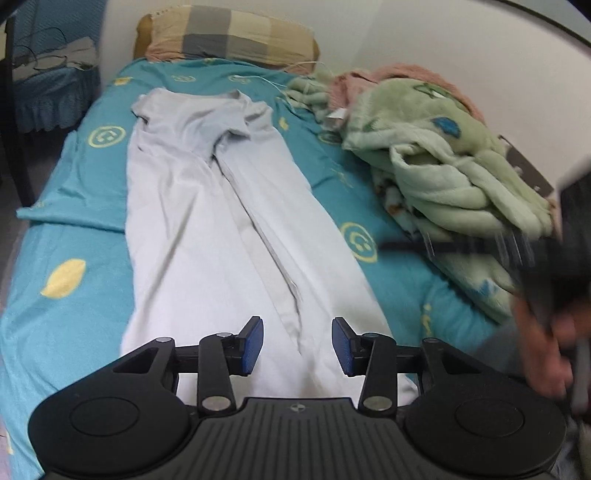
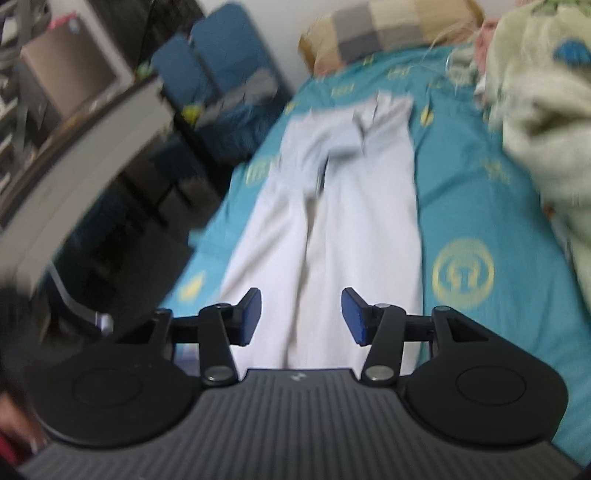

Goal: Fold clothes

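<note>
A bed under a teal sheet with yellow motifs (image 1: 74, 206) is filling a white-walled room. Pale grey trousers (image 1: 207, 229) are lying lengthwise along its middle, a crumpled green fleece blanket (image 1: 443, 155) along its right edge. A checked pillow (image 1: 225, 33) is resting at the head. The left gripper (image 1: 297, 345) and right gripper (image 2: 301, 316) are hovering with fingers apart over the trousers' near end.

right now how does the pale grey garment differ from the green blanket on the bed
The pale grey garment lies spread flat and long down the middle of the teal bedsheet; the green blanket sits bunched in a heap along the wall side. The garment is plain and smooth-looking; the blanket looks fluffy and carries blue patches. Neither gripper touches either: both lie on the same bedsheet.
</note>
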A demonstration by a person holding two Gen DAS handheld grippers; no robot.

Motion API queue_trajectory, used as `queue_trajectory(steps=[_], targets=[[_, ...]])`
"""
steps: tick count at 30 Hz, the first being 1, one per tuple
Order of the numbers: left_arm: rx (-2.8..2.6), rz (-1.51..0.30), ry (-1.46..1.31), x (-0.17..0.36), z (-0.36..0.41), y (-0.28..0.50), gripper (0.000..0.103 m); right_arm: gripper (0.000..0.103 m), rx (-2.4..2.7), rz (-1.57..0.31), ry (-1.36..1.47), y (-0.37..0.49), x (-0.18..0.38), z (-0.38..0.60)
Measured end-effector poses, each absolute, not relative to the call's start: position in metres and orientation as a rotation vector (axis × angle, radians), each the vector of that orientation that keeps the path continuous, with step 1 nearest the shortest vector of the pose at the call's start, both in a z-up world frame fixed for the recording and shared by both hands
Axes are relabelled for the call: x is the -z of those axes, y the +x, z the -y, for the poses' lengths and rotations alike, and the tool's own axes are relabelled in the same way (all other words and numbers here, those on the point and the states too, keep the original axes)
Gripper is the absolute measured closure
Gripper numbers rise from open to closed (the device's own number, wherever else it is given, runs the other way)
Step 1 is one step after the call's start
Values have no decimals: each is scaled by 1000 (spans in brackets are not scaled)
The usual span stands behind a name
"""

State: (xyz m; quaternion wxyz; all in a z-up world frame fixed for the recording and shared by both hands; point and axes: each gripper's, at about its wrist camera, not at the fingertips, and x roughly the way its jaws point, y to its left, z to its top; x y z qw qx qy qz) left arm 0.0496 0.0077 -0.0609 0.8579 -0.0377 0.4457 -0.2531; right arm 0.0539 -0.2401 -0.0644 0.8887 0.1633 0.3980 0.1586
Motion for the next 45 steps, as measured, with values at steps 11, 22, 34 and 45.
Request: queue_trajectory(steps=[11,22,34,45], targets=[[383,-986,-124,93,43,158,63,53,-331,-833,283,39,83,233],[380,-1037,-57,142,78,182,72,51,-180,-849,518,68,105,280],[412,-984,-67,122,69,177,97,51,-125,-882,554,80,114,285],[354,-1017,-63,130,45,185,97,51,-117,-939,580,85,122,286]])
